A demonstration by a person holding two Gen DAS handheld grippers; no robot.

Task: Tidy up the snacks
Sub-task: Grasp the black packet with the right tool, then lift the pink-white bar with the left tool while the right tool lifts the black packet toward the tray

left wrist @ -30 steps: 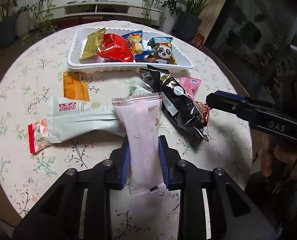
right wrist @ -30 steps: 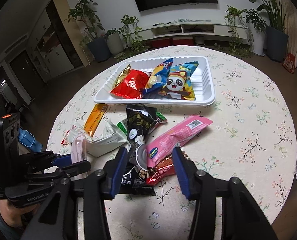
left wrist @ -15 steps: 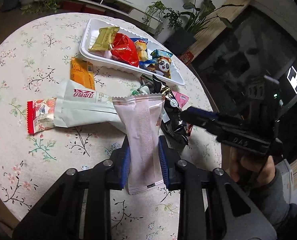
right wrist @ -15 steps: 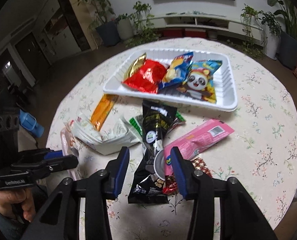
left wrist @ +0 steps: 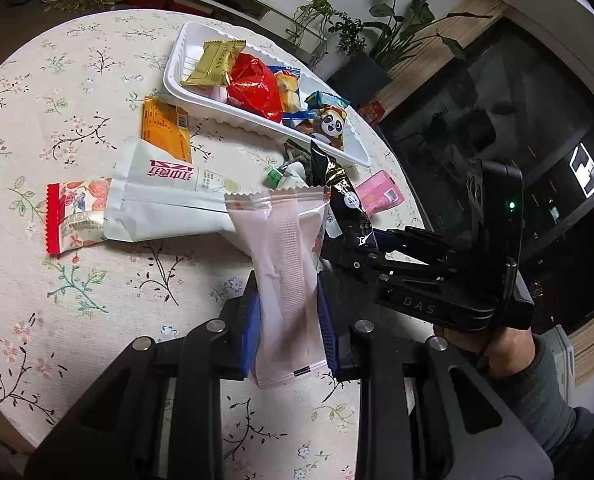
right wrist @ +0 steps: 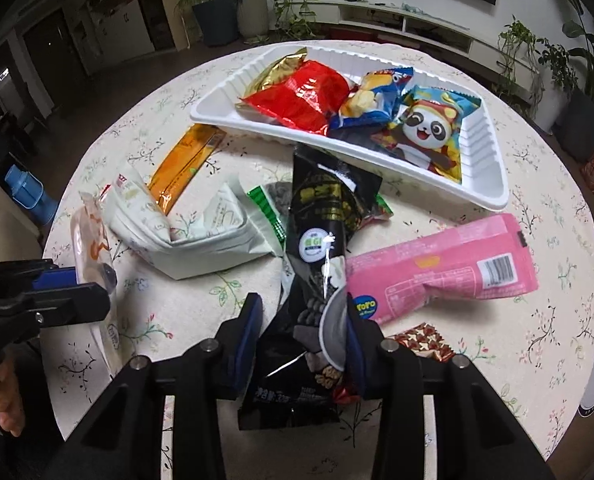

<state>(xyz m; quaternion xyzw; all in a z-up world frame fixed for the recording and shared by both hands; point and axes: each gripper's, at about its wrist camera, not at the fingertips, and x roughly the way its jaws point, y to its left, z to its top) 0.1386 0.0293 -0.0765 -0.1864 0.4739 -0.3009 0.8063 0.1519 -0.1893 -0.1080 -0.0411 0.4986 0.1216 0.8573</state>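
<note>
The pale pink packet (left wrist: 287, 268) is clamped between the pads of the left gripper (left wrist: 289, 316), its long axis running away from the jaws. The right gripper (right wrist: 303, 344) is seen closing its jaws around the black packet (right wrist: 317, 280), which lies lengthwise between them, pointing toward the white tray (right wrist: 485, 184); firm contact is not yet evident. Just beyond that packet, the tray is seen holding gold, red, blue and panda-printed snacks.

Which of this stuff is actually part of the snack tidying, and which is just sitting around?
Part of the job: white tray, pale pink packet, black packet, bright pink packet, orange packet.

Just around: potted plants, blue bottle.
</note>
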